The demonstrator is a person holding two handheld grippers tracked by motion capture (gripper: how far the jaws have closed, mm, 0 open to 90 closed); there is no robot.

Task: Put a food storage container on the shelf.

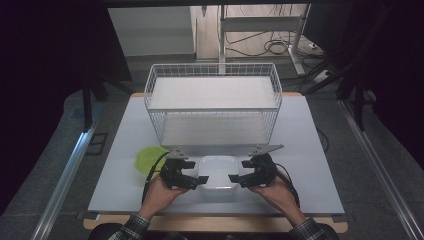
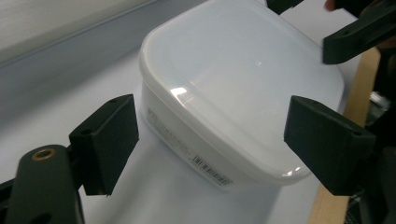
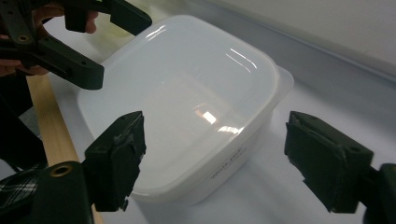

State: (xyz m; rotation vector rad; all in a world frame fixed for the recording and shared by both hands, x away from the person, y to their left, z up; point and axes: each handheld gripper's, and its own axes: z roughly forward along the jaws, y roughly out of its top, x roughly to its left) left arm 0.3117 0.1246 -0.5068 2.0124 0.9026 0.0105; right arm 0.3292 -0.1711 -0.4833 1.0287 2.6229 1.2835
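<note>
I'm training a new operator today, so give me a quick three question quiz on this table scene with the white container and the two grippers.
1. True or false: the left gripper is shut on the white lidded container.
2. What lies on the table just left of the left gripper? A) a red cup B) a green disc-like item C) a metal spoon
3. Fill in: behind the container stands a white wire ____.

Key
1. False: in both gripper views the jaws stand open, one gripper at each side of the container; the right gripper is open too.
2. B, the green item.
3. basket, near the table's far edge.
</note>
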